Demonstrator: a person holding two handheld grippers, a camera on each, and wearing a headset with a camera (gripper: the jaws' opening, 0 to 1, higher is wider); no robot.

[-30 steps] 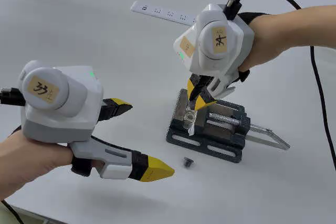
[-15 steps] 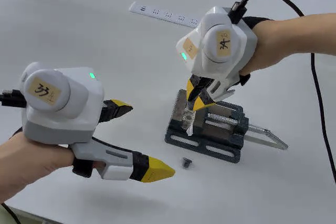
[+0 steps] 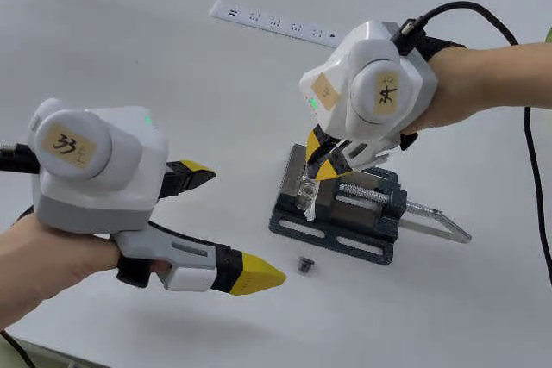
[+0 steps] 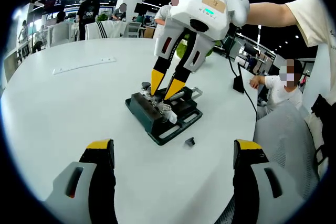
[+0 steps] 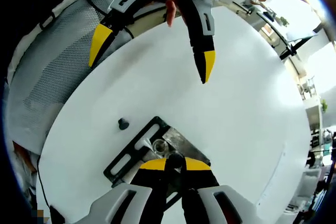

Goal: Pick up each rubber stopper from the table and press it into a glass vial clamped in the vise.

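The right gripper (image 3: 324, 159), clamped on 1 rubber stopper (image 5: 175, 160), has tilted above the glass vial (image 3: 307, 193) in the vise (image 3: 362, 221): pressing looks next. The left gripper (image 3: 235, 226) hangs spread; 1 spare stopper (image 3: 304, 265) lies beside the vise.

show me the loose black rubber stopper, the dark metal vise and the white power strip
loose black rubber stopper (image 3: 304, 265), head view, its top
dark metal vise (image 3: 332, 237), head view, front base rail
white power strip (image 3: 267, 21), head view, middle of its length
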